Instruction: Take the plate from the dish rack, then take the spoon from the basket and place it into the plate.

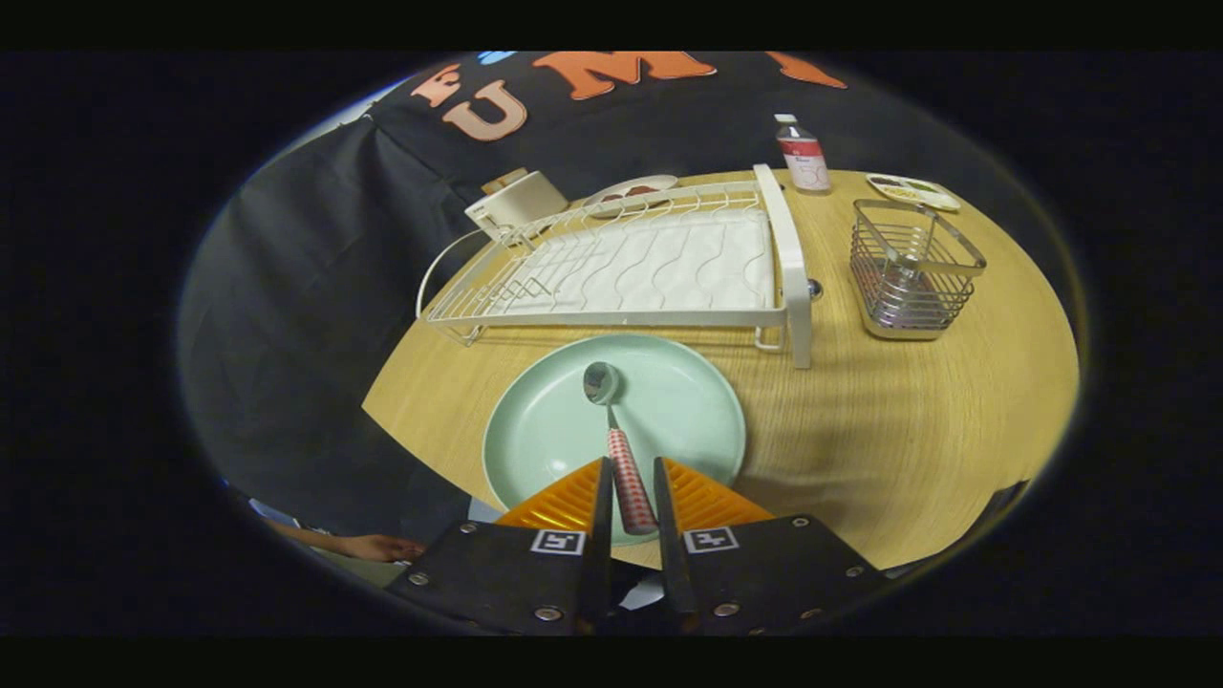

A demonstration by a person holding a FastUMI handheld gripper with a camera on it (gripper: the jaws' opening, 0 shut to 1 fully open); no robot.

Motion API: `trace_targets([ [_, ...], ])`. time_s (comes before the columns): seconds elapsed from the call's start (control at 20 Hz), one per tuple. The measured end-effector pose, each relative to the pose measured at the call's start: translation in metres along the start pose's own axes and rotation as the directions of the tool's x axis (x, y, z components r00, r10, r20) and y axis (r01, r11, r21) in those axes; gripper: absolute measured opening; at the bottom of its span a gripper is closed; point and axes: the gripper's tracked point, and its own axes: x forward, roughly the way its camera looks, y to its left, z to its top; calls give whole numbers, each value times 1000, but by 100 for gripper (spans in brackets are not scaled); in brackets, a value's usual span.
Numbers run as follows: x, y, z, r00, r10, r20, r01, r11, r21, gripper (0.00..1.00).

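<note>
A pale green plate [688, 411] lies flat on the wooden table [908, 430], just in front of the white dish rack [650, 268]. The spoon [600, 382] has a metal bowl and a red-and-white checked handle. Its bowl is over the middle of the plate, and I cannot tell whether it touches. The handle runs back, slightly slanted, between the fingers of my gripper [632, 461], which are shut on it above the plate's near rim. The wire basket [912, 272] stands to the right of the rack.
Behind the rack stand a white holder [516, 201] and a small plate with food [631, 191]. A bottle [803, 158] and a small dish [912, 191] sit at the far side, beyond the basket. A person's hand [377, 547] rests low, left of the fingers.
</note>
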Motion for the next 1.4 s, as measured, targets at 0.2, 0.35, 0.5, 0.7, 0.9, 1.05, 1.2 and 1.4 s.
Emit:
trace_targets([
  [0.2,-18,1,25,998,-9,62,9,1000,-4,37],
  [0.35,-44,0,61,985,-39,169,47,998,-46,48],
  [0.5,-74,-2,99,960,-71,270,96,992,-79,60],
  [0.7,-124,8,159,899,-79,432,135,986,-101,70],
  [0.9,-179,8,213,794,-105,599,226,965,-131,80],
  [1.05,-214,4,241,706,-129,696,297,947,-125,84],
  [1.2,-247,3,258,629,-139,765,330,939,-100,85],
  [1.4,-285,1,278,517,-137,845,373,925,-78,84],
])
